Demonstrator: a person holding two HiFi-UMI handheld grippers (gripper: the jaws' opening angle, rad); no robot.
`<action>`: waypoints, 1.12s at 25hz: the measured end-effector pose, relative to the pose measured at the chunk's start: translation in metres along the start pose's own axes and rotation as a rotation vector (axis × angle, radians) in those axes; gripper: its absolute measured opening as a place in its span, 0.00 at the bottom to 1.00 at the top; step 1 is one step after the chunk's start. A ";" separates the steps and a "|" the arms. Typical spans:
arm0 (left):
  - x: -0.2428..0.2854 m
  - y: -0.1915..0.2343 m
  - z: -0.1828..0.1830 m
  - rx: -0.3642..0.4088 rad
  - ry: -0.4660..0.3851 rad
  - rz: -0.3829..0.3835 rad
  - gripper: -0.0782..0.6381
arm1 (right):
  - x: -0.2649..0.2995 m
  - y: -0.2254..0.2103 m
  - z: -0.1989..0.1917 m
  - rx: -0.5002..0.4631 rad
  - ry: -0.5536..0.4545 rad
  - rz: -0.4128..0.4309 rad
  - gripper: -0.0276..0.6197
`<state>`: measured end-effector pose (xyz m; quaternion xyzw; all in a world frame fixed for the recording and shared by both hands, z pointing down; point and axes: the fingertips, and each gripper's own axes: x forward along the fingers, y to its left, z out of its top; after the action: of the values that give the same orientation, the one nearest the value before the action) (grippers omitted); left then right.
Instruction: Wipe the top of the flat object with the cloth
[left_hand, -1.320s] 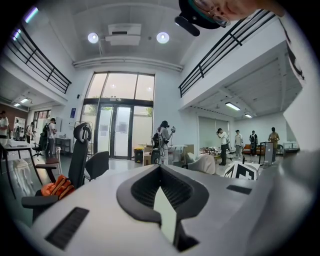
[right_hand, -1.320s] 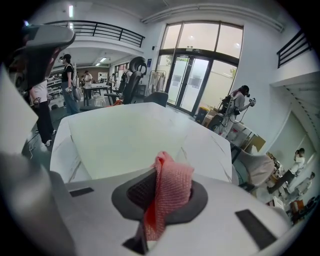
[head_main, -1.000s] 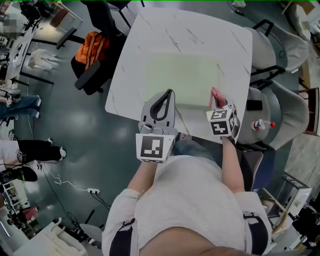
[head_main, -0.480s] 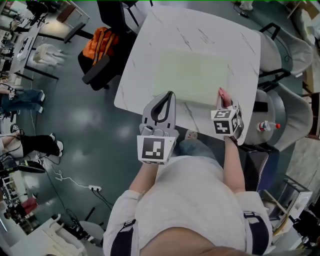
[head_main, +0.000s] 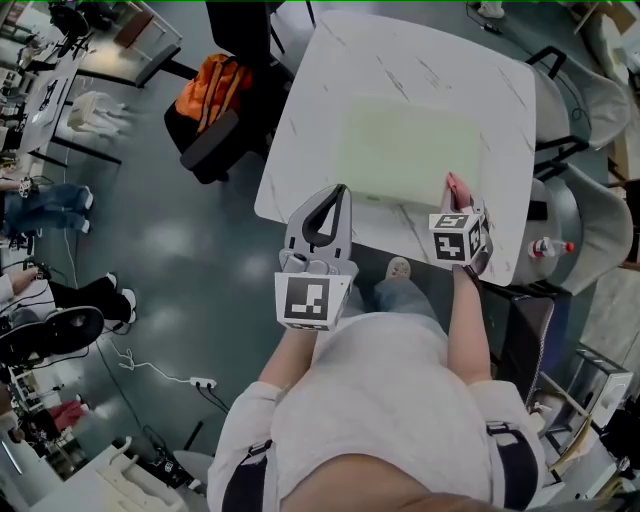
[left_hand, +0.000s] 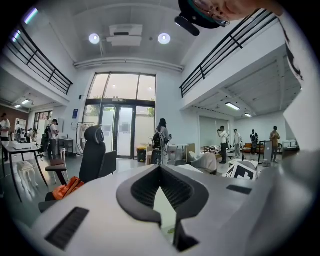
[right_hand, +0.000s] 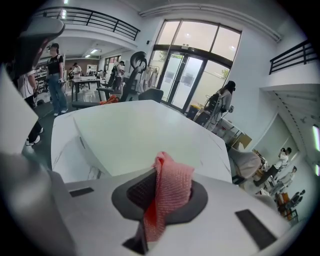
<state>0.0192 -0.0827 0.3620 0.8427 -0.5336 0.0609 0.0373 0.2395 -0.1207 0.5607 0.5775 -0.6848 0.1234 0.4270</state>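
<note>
Just one cloth (right_hand: 170, 194) (in right tongs (right_hand: 162, 175)).

Bright, even indoor light. Sources: round ceiling lamps (left_hand: 94, 38) and daylight through far glass doors (left_hand: 120, 125), both blown out. Soft glare patches on floor (head_main: 165, 240); shadows faint. Gripper views: heavy fisheye, black vignette at corners. Near the lens, cloth (right_hand: 170, 190) slightly soft. Head view sharp, edges bent.

The cloth (right_hand: 169, 190) is seen as a coarse, open-woven pink fabric. The flat object (head_main: 405, 150) is finished matt and smooth, while the tabletop (head_main: 305, 120) is patterned like veined white marble.
</note>
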 end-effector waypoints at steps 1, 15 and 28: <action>-0.001 0.005 0.001 -0.003 -0.008 -0.003 0.13 | 0.001 0.005 0.003 0.003 0.000 -0.005 0.10; -0.019 0.070 -0.008 0.017 0.030 -0.036 0.13 | 0.006 0.076 0.051 0.042 -0.029 -0.020 0.10; -0.044 0.128 -0.012 0.039 0.022 -0.051 0.13 | 0.009 0.143 0.097 0.070 -0.076 -0.022 0.10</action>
<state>-0.1159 -0.0961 0.3668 0.8558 -0.5103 0.0796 0.0283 0.0687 -0.1478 0.5552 0.6037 -0.6895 0.1205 0.3816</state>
